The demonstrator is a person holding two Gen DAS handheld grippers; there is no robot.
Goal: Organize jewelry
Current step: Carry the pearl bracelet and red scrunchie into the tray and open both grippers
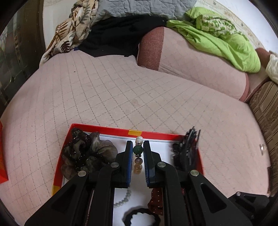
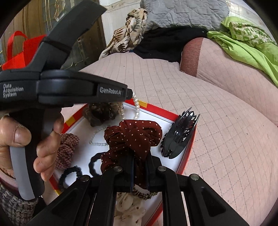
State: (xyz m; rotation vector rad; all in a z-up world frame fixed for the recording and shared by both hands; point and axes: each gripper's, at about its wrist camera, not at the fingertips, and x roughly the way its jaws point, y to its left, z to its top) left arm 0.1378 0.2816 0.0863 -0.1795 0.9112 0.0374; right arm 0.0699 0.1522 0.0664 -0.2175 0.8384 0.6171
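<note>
Two handheld grippers work over a red-rimmed white tray (image 2: 188, 144) of jewelry and hair accessories on a pink quilted bed (image 1: 121, 90).

Nearest, the right gripper (image 2: 139, 169) clenches a maroon polka-dot fabric scrunchie (image 2: 133, 135); a black plastic claw clip (image 2: 180, 135) lies to its right. Farther in, the left gripper (image 1: 138, 153) pinches a multicolored beaded bracelet (image 1: 138, 150) above the tray; a dark speckled scrunchie (image 1: 83, 151) rests at the far left.

Pink quilted bed cover (image 1: 107, 90) fills most of the room, with a big bolster (image 1: 199, 69) across it. Green blanket (image 2: 246, 43), grey quilt (image 2: 182, 12) and leaf-print fabric (image 1: 73, 29) piled behind. Daylight, pale wall (image 1: 50, 26).
</note>
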